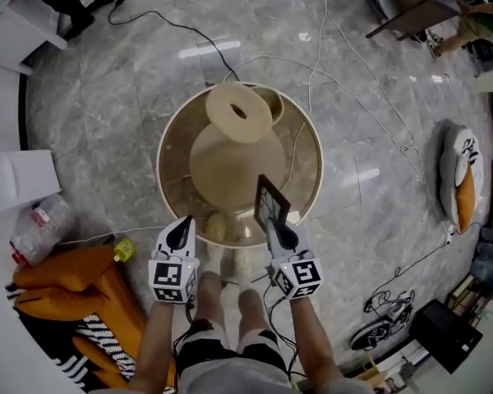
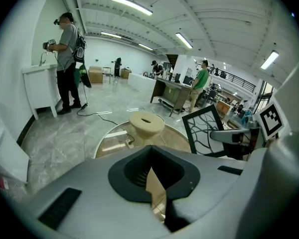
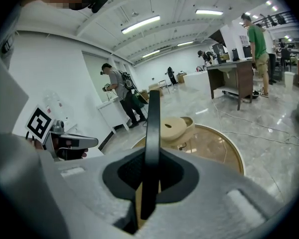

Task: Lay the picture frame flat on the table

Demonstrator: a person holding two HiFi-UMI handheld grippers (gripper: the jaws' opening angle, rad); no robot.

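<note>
Head view, grip: my right gripper [image 1: 279, 226] is clamped on the lower edge of the picture frame [image 1: 271, 199]. The frame stands upright over the near rim of the round glass desk [image 1: 168, 134].
Head view, spare hand: my left gripper [image 1: 179, 230] has its jaws together on nothing, just beside the right one.
Head view, surface: the glass top has a beige pedestal [image 1: 238, 113] at its middle (hard and slippery, I'd judge). I'd bring the frame's top edge over and down gently on the bare glass short of the pedestal.
Left gripper view, frame: it shows face-on with its branch-pattern panel, tilted a little and off to the right.
Right gripper view, clamp: the frame is edge-on, a thin black bar pinched between the jaws. I'd let go only once it lies flat, so it can't slap down.
Room: grey marble floor [image 1: 107, 80] with loose cables [image 1: 345, 89], white ceiling strip lights, and other people working at benches well apart.
</note>
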